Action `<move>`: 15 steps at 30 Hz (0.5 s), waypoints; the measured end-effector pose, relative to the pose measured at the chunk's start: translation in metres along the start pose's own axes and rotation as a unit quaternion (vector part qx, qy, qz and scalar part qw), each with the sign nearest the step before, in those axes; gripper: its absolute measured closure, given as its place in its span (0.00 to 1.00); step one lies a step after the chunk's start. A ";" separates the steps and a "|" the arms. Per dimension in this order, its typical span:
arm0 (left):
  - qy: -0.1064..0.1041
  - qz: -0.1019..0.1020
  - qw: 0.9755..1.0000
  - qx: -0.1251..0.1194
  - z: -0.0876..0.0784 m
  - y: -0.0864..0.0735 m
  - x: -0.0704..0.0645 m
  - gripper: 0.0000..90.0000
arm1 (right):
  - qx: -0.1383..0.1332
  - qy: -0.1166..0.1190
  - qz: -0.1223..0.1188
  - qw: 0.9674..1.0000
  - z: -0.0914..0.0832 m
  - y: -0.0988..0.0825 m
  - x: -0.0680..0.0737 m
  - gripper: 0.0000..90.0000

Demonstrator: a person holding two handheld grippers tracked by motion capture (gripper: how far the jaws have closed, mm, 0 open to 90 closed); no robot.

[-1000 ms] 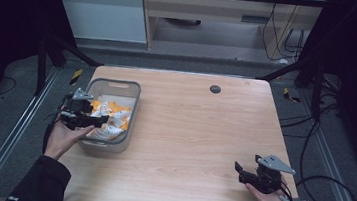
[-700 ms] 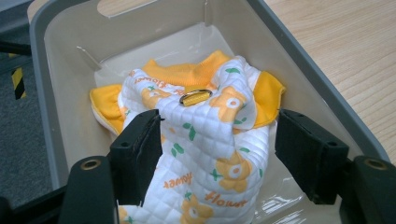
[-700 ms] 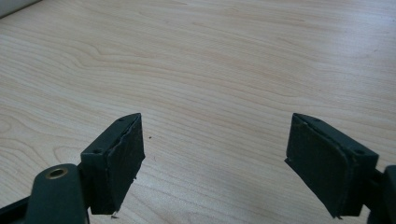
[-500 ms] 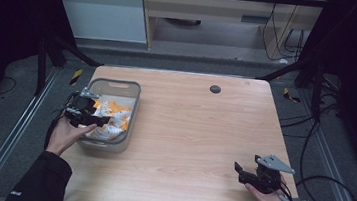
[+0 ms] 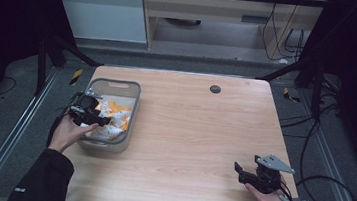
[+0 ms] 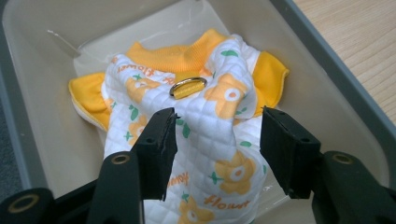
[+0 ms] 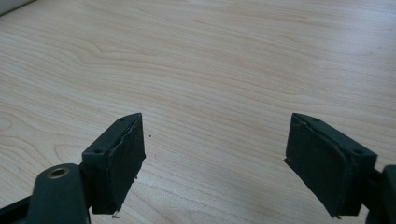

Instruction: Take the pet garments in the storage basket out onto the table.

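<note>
Bare table beyond bin's walls

White-and-orange flowered garment, grey bin

The table is evenly lit from above amid dark surroundings; the high view is soft.

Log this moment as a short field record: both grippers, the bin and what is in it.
left gripper: open, fingers either side of the garment, over the bin
right gripper: open, above bare table, holding nothing
bin: grey, at the table's left edge
garment: white quilted, orange flowers, yellow trim, metal ring, lying in the bin
table: light wood
</note>
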State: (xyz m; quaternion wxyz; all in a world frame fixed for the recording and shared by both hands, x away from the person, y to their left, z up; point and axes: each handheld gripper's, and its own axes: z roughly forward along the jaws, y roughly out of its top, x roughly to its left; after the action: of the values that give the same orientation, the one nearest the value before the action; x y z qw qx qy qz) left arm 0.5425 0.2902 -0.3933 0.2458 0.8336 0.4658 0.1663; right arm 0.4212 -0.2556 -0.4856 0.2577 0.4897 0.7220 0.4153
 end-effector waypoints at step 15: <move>-0.004 0.000 0.999 0.042 0.015 0.002 0.001 0.63 | 0.006 0.005 0.003 1.000 0.001 0.000 0.001 0.22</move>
State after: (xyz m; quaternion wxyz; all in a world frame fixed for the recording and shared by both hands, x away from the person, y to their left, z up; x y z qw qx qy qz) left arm 0.5520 0.2859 -0.4049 0.2124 0.8437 0.4718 0.1431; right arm 0.4213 -0.2545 -0.4860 0.2506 0.4911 0.7243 0.4140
